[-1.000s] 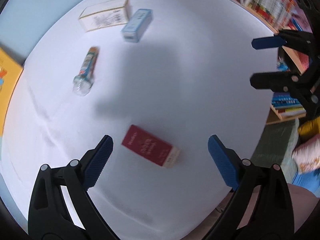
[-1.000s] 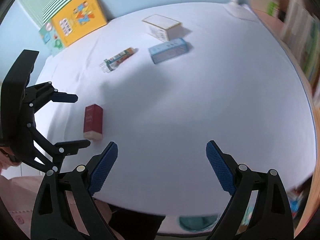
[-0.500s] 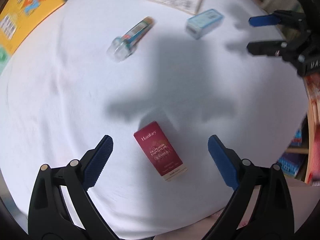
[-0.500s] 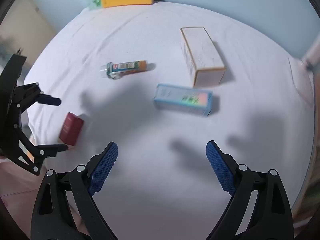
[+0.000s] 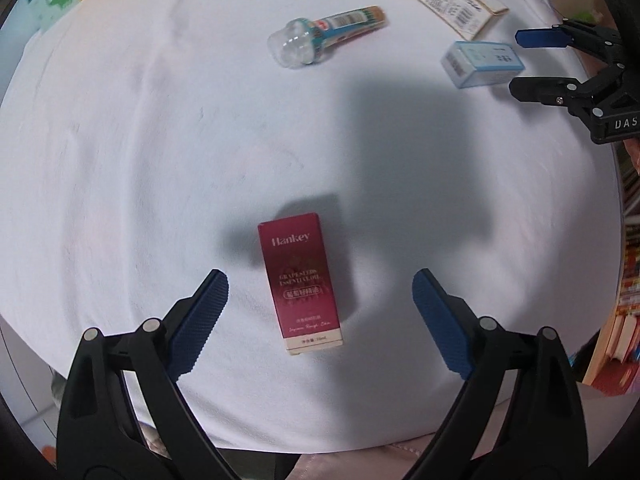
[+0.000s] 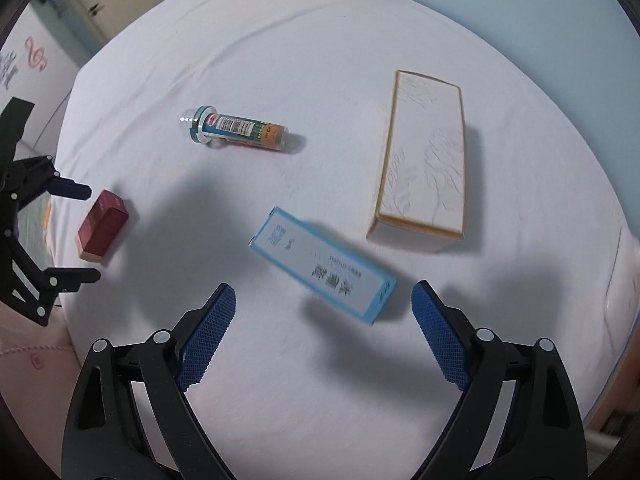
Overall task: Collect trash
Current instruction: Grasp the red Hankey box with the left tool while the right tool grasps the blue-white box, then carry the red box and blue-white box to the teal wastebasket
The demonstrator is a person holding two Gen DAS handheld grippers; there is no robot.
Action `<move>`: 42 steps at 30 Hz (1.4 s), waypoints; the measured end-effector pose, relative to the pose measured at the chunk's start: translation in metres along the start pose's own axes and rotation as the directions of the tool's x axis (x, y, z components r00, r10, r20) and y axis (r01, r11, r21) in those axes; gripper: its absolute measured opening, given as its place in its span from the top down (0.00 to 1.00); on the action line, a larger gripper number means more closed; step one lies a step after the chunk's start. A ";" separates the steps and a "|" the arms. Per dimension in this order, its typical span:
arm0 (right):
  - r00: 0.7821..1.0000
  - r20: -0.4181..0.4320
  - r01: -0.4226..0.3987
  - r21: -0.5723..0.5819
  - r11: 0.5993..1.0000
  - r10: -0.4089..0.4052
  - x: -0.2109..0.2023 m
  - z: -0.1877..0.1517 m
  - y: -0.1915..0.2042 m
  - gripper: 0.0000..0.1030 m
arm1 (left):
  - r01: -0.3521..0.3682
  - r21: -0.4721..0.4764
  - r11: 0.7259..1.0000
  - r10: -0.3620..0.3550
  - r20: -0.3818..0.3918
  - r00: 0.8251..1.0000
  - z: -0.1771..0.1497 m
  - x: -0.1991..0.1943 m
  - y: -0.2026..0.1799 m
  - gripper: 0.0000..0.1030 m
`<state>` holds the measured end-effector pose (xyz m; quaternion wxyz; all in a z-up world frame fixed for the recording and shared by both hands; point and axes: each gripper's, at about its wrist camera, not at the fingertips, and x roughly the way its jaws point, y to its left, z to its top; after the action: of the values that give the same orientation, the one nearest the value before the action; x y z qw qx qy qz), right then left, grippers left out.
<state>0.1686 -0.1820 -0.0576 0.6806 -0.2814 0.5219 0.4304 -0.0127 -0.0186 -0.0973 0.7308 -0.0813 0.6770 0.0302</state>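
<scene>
White cloth (image 6: 320, 60) holds four uncollected items; left gripper (image 5: 320, 312) gapes above the red box (image 5: 300, 288), right gripper (image 6: 324, 320) gapes, seemingly over the blue box (image 6: 320, 264).

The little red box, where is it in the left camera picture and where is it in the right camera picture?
Left wrist view: the red box lies low in the middle, between the left gripper fingers.
Right wrist view: the red box lies at the far left edge, by the other gripper.
Shared landmark: the tube with the clear cap, lying farther up the white cloth in both.
</scene>
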 end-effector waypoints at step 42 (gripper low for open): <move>1.000 -0.003 -0.030 0.092 0.995 0.031 -0.023 -0.035 0.040 0.66 | 0.039 0.143 0.989 -0.044 0.035 0.998 -0.015 -0.003 0.060 0.73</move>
<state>0.1155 -0.1992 -0.0433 0.6851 -0.2426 0.5470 0.4155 -0.0369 0.0387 -0.1002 0.7480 -0.0425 0.6616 -0.0316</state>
